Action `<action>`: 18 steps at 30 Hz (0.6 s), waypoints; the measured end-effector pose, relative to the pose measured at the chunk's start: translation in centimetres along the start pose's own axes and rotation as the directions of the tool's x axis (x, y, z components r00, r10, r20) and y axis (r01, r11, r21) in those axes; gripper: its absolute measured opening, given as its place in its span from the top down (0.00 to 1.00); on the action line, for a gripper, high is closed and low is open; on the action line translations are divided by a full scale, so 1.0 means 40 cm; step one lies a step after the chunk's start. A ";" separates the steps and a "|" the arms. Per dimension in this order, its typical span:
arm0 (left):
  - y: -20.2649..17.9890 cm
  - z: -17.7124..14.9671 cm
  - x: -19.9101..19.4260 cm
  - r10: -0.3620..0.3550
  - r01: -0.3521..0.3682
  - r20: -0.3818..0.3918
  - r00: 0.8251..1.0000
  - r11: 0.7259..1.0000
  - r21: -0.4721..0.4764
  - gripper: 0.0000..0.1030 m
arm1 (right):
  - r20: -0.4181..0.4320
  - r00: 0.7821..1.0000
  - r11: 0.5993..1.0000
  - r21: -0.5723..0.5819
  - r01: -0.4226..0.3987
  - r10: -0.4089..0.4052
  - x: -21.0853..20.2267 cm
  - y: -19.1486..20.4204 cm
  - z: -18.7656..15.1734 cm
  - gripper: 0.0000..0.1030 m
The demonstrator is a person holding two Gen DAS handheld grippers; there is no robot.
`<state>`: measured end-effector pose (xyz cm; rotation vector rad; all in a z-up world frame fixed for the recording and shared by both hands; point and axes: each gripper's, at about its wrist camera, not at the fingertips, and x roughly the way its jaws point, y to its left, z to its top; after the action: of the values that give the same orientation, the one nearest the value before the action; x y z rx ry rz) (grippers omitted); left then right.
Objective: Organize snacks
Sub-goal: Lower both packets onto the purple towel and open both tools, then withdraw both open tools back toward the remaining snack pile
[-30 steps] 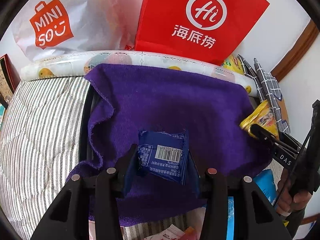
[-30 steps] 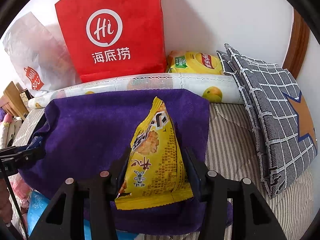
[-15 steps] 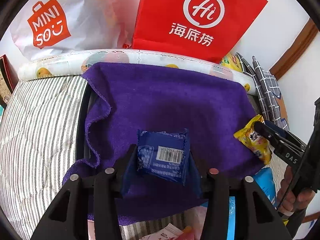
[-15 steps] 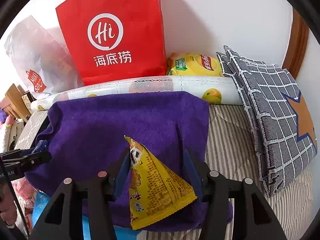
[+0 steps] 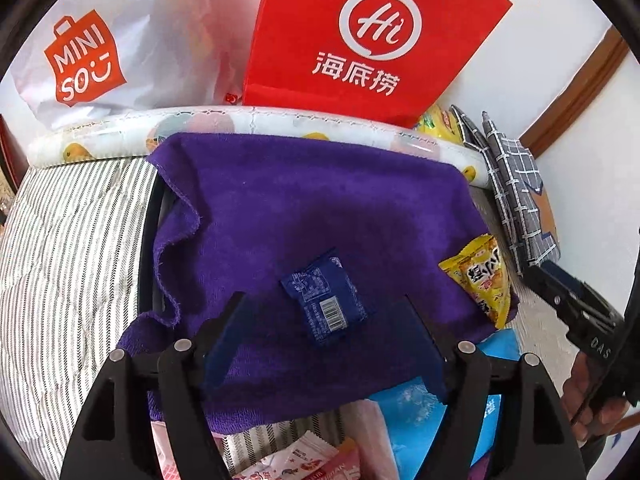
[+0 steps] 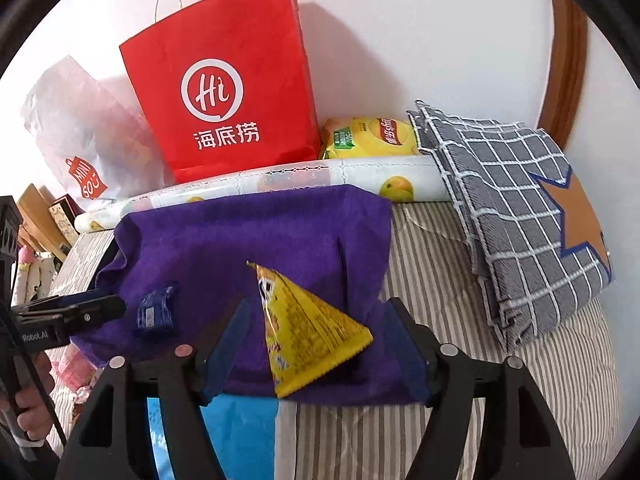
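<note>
Purple terry towel (image 5: pixel 320 208) serves as the sorting spot. Small dark-blue foil snack packet (image 5: pixel 325 300) lies flat mid-towel; left gripper (image 5: pixel 326 312) has just been opening, pads clear of it. Yellow triangular crisp pouch (image 6: pixel 308 328) rests at the towel's near-right edge; right gripper (image 6: pixel 320 320), likewise just opening, holds nothing. Both look like deliberate set-downs.

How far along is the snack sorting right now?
Done: the blue packet and yellow packet lie on the purple towel, apart from each other. In hand: nothing; the left tongs and right tongs have just been opening and touch neither packet. Left: pink packets and a light-blue pack wait off the towel's near edge.
</note>
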<state>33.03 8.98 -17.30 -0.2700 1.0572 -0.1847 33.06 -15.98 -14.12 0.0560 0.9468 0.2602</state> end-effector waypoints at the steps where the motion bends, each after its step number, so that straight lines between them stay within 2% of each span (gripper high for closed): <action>1: -0.001 0.000 -0.004 0.003 -0.003 0.000 1.000 1.000 -0.002 0.26 | -0.001 1.000 1.000 0.005 0.004 -0.004 -0.006 0.000 -0.004 0.32; 6: 0.002 -0.001 -0.027 0.029 -0.029 0.000 1.000 1.000 -0.008 0.26 | -0.026 0.998 0.998 -0.020 0.054 -0.055 -0.027 0.027 -0.030 0.30; 10: -0.011 0.000 -0.063 0.035 -0.035 0.027 0.999 0.999 0.006 0.26 | -0.009 0.996 0.994 -0.056 0.088 -0.089 -0.061 0.055 -0.056 0.30; 18: -0.036 -0.058 -0.137 0.017 -0.022 0.088 0.996 0.998 0.063 0.26 | 0.041 0.998 0.999 0.003 0.049 -0.049 -0.149 0.075 -0.099 0.30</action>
<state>28.33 8.84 -13.37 -0.2082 0.9655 -0.1873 25.95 -14.79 -11.21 0.0403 0.9061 0.2121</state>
